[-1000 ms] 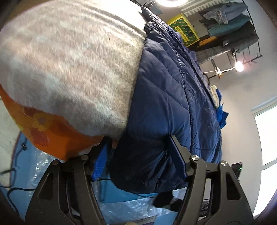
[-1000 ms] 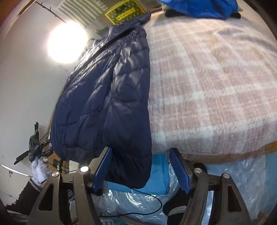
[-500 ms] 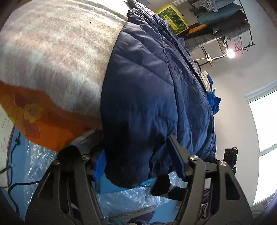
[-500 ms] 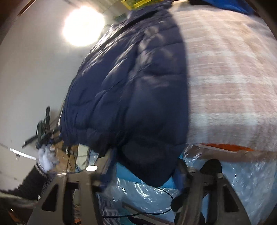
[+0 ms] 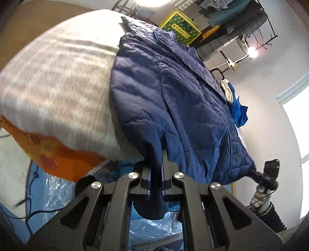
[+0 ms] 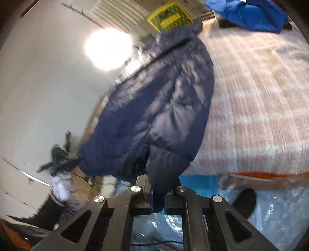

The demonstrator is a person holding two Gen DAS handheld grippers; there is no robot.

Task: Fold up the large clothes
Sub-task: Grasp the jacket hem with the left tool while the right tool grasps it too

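Observation:
A navy quilted puffer jacket (image 5: 173, 100) lies lengthwise on a bed with a pale checked blanket (image 5: 58, 81), its hem hanging over the near edge. My left gripper (image 5: 155, 173) is shut on one corner of the hem, with dark fabric pinched between its pads and bulging out below. In the right wrist view the same jacket (image 6: 164, 108) is blurred by motion, and my right gripper (image 6: 157, 190) is shut on the other hem corner. Far right in the left view, the right gripper (image 5: 270, 173) shows in a gloved hand, clamped on the jacket's corner.
A bright blue garment (image 6: 249, 15) lies at the bed's far end. An orange flowered sheet (image 5: 54, 154) shows under the blanket (image 6: 260, 92). Clear plastic wrap and cables (image 5: 34, 212) lie on the floor below. A clothes rack (image 5: 237, 17) stands by the far wall.
Both grippers went from wide open around the jacket's hem to shut on it. The hem corners have been lifted slightly and the jacket now pulls taut toward me.

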